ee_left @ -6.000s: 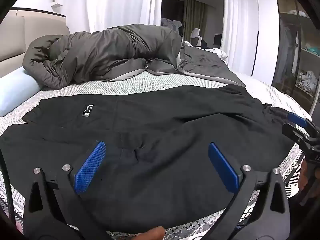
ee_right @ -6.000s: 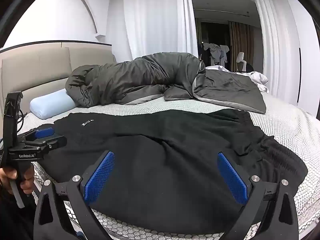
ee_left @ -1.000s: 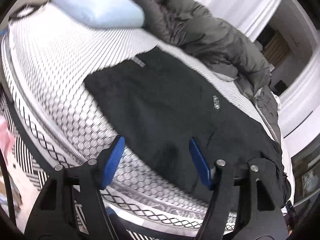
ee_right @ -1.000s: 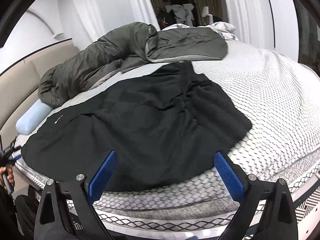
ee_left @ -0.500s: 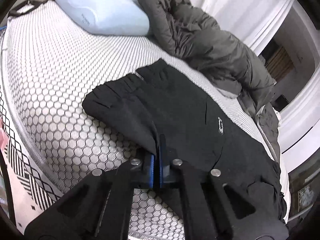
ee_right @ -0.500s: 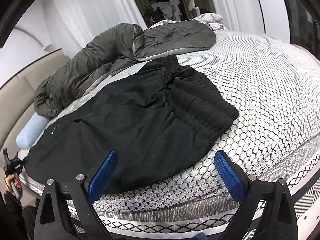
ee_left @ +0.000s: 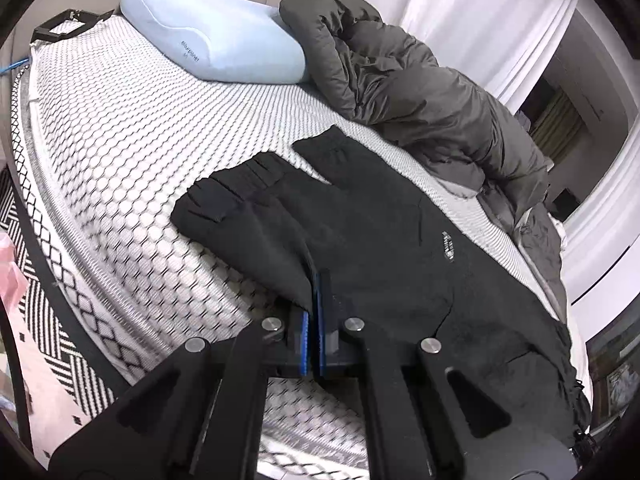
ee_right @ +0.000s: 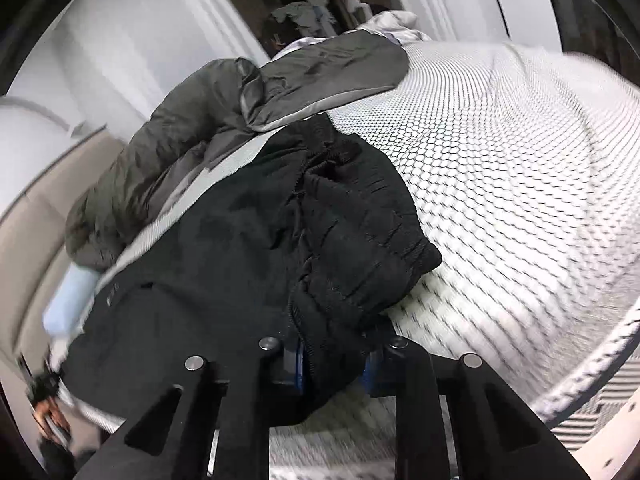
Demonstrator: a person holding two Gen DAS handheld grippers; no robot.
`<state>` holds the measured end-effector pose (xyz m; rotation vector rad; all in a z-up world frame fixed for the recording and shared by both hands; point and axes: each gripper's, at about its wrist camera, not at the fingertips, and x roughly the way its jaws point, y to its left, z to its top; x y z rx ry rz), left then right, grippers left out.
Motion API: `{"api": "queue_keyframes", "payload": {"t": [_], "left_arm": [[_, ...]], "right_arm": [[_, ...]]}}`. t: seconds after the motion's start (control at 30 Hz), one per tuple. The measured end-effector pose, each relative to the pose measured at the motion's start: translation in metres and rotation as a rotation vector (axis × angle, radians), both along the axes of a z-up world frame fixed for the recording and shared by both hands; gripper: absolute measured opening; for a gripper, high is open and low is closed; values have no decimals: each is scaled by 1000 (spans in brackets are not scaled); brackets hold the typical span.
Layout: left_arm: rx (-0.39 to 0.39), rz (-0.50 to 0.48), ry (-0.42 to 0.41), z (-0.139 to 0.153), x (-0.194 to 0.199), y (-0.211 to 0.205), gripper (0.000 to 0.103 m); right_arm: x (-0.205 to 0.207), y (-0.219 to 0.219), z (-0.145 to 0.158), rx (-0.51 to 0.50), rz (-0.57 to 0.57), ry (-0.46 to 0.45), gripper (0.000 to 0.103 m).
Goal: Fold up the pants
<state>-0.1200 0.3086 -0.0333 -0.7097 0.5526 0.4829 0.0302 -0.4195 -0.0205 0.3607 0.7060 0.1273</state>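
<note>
The black pants point(ee_left: 400, 240) lie flat across the bed point(ee_left: 120, 140), long axis running side to side along its near edge, cuffs toward the pillow point(ee_left: 216, 48). The left gripper point(ee_left: 314, 320) is pinched tight on the near hem at the leg end. The right gripper point(ee_right: 332, 364) is closing, with the bunched waistband between its pads. Each hand has an end, so the fold would go lengthwise. A grey duvet point(ee_left: 420, 92) is heaped behind, white curtains point(ee_left: 480, 12) beyond.

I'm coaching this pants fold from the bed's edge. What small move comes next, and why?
Probably lift both near edges together and carry them across. The left gripper is shut on the black pants at the leg end, and the right gripper is closing on the bunched waistband.
</note>
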Motion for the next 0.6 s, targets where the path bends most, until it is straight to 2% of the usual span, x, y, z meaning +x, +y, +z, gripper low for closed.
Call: {"api": "queue_keyframes", "payload": {"t": [0.23,0.33,0.47,0.6], "left_arm": [[-9,-1,20,-9,-12,-5,1],[2,-4,-2,0,-17,-6,1],[21,-12,-20,14,-12,-4,1],[54,-22,-38,35,5,-1,1]], "right_arm": [[-8,-2,-11,25,-32,22,19],[-16,-2,-3,58,-29,-20,19],[-23,2,11,21,-46,-62,19],[-22,17,36,-15,-91,-157,19]]}}
